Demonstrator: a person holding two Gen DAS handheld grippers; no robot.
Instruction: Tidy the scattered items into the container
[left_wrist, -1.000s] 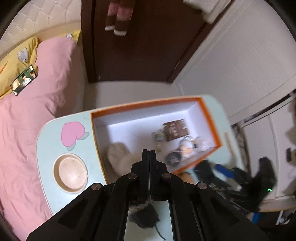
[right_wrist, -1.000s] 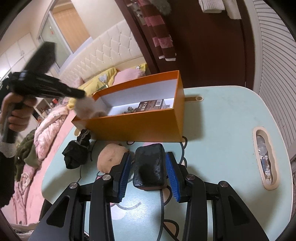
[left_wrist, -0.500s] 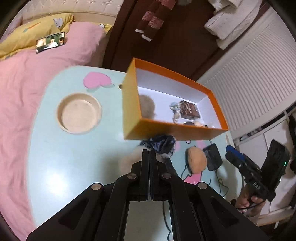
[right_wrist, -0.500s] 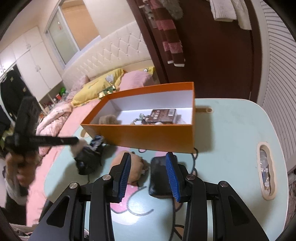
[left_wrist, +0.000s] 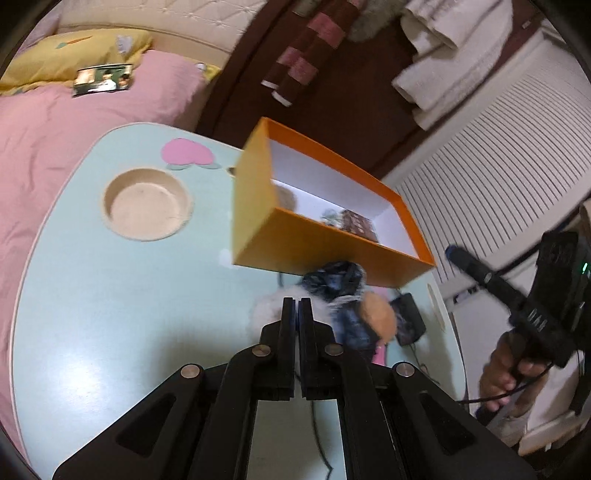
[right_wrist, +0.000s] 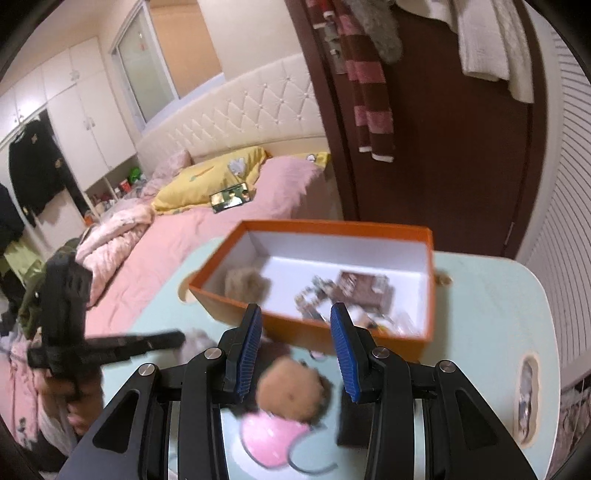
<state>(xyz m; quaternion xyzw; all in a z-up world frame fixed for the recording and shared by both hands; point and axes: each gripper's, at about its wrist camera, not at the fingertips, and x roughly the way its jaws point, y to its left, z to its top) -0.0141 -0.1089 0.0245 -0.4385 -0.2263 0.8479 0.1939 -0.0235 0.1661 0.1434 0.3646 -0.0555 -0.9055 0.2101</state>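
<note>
Left wrist view, left to right. At 9 o'clock the pale blue table (left_wrist: 92, 295) carries a round recessed cup holder (left_wrist: 147, 205). At 12 o'clock from the fingertips stands the orange box (left_wrist: 317, 254); a brown packet (left_wrist: 356, 223) and a fuzzy beige item (left_wrist: 286, 197) already lie inside it. The left gripper (left_wrist: 296, 306) has its jaws closed to a thin slit with nothing between them, and points at a white fluffy item (left_wrist: 267, 312) on the table. Just to its 2 o'clock lie a dark furry item (left_wrist: 334, 282), a tan puff (left_wrist: 378, 317) and a black case (left_wrist: 410, 323), all outside the box.

Right wrist view. The right gripper (right_wrist: 295, 332) has its blue pads partly apart and grips nothing; the tan puff (right_wrist: 290, 387) lies on the table below and between them, apparently untouched, with the black case (right_wrist: 354, 424) at 4 o'clock.

Progress assessment: partly done. Several small items are boxed; at least four remain on the table.
</note>
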